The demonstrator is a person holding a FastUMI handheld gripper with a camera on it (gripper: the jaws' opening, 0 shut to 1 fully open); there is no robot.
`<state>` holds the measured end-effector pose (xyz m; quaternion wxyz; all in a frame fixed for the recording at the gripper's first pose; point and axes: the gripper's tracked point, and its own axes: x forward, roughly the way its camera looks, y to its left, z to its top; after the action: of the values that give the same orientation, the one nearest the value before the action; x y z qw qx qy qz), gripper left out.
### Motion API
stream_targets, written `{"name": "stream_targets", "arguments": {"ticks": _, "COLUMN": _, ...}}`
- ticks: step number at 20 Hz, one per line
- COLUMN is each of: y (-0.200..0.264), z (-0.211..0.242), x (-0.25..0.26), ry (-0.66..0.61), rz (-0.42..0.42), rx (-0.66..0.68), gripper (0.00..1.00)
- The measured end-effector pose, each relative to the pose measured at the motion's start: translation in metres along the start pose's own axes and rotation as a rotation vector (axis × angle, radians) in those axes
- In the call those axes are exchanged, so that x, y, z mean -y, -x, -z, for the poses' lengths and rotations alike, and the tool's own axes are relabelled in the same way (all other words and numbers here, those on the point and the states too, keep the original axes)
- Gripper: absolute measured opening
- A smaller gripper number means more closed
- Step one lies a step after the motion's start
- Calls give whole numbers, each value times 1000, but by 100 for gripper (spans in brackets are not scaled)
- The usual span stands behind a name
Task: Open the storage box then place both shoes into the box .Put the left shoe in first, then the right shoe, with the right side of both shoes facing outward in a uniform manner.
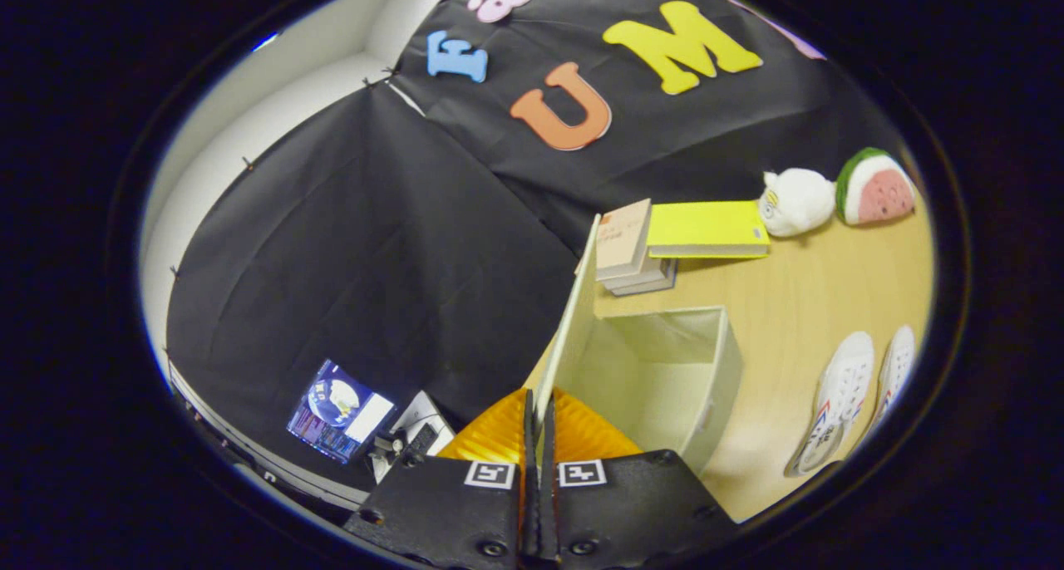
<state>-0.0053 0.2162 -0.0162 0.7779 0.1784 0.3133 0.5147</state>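
My gripper (pixel 539 412) is shut on the edge of the storage box's lid (pixel 573 321), which stands raised, seen edge-on, running away from the fingertips. Just right of the lid the cream fabric storage box (pixel 715 362) stands open on the wooden table, its inside bare. Two white shoes with red and blue markings lie side by side on the table to the right of the box: one shoe (pixel 835 404) nearer the box, the other shoe (pixel 894 370) beyond it.
Behind the box is a stack of books (pixel 636 250) with a yellow book (pixel 706 229) beside it. Farther right sit a white plush toy (pixel 798 200) and a watermelon plush (pixel 877 188). A lit screen (pixel 339 410) and small devices stand off the table, left of the fingers.
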Motion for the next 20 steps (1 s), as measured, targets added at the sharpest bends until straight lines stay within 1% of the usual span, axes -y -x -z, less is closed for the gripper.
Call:
{"name": "stream_targets", "arguments": {"ticks": 2, "y": -17, "z": -5, "x": -24, "ry": 54, "rz": -4, "rx": -5, "gripper": 6}}
{"name": "stream_targets", "arguments": {"ticks": 4, "y": -38, "z": -7, "x": -50, "ry": 80, "rz": -12, "rx": -16, "gripper": 6}}
{"name": "stream_targets", "arguments": {"ticks": 7, "y": -73, "z": -8, "x": -83, "ry": 122, "rz": -17, "rx": -42, "gripper": 10}}
{"name": "stream_targets", "arguments": {"ticks": 10, "y": -112, "z": -2, "x": -107, "ry": 193, "rz": 1, "rx": -72, "gripper": 13}}
{"name": "stream_targets", "arguments": {"ticks": 11, "y": -124, "z": 1, "x": -112, "ry": 216, "rz": 11, "rx": -83, "gripper": 17}}
{"name": "stream_targets", "arguments": {"ticks": 14, "y": -158, "z": 11, "x": -126, "ry": 254, "rz": 26, "rx": -102, "gripper": 23}}
{"name": "stream_targets", "arguments": {"ticks": 15, "y": -165, "z": 14, "x": -126, "ry": 273, "rz": 33, "rx": -105, "gripper": 27}}
{"name": "stream_targets", "arguments": {"ticks": 19, "y": -175, "z": 9, "x": -122, "ry": 431, "rz": 111, "rx": -61, "gripper": 71}}
{"name": "stream_targets", "arguments": {"ticks": 20, "y": -177, "z": 7, "x": -121, "ry": 466, "rz": 129, "rx": -46, "gripper": 79}}
